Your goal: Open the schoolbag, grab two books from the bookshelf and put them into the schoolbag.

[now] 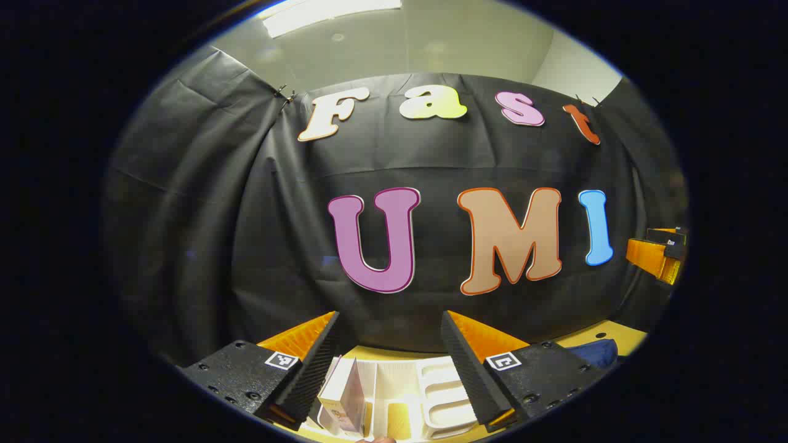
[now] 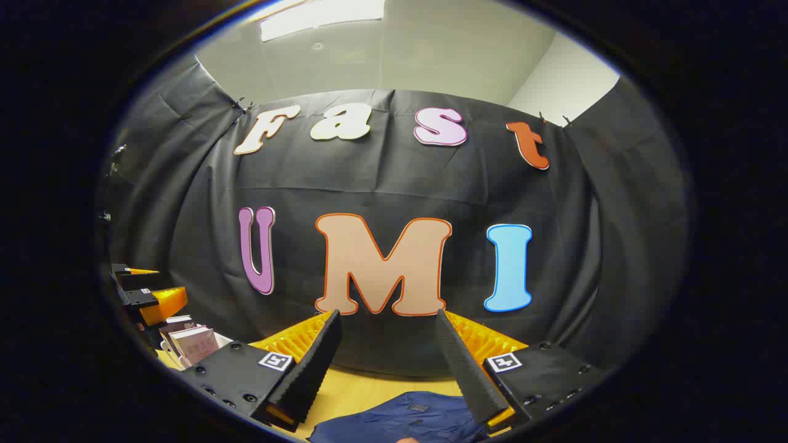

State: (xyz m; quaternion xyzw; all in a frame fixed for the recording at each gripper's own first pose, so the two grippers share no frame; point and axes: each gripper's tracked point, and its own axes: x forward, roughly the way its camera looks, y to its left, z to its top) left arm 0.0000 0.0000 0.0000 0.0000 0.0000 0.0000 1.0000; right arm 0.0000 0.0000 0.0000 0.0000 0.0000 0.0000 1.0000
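Hovering with jaws wide apart and empty, the left gripper (image 1: 389, 351) sits above the bookshelf (image 1: 425, 394) and the right gripper (image 2: 388, 351), also open, above the schoolbag (image 2: 400, 424), which looks unopened, so books could jam against it.

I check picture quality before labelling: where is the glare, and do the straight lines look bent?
Left gripper view: ceiling light glares at the top; the white bookshelf looks bright, and the cloth wall bulges from fisheye. Right gripper view: the same light glares; the blue schoolbag stays dim, slightly soft.
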